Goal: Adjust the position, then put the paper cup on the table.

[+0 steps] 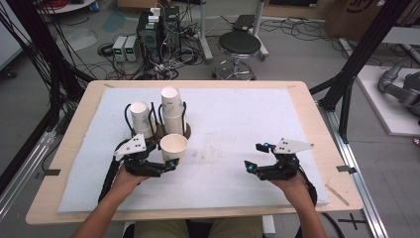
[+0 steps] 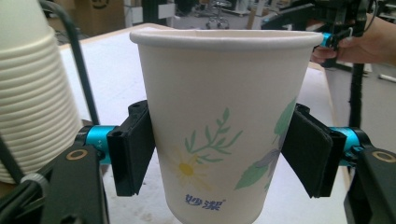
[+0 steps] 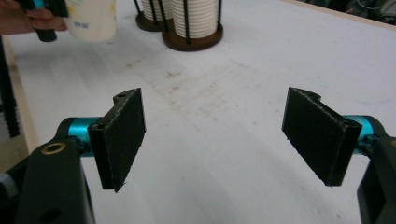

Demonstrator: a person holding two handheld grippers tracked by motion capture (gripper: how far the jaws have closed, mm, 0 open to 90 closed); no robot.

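The off-white paper cup (image 2: 224,126) bears green leaf sprigs, a yellow-centred daisy and blue lettering. At its nine o'clock in the left gripper view, the stacked white ribbed paper cups (image 2: 35,93) are plain. The black gripper pads (image 3: 122,137) sit on turquoise metal barrels (image 3: 79,128). The white table cover (image 1: 237,124) carries brownish smudges at its centre.

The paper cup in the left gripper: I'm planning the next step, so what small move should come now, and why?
Probably carry the paper cup rightward to the bare white mat and set it down. The left gripper is shut on it beside the stacked cups, and the right gripper is open with nothing between its jaws.
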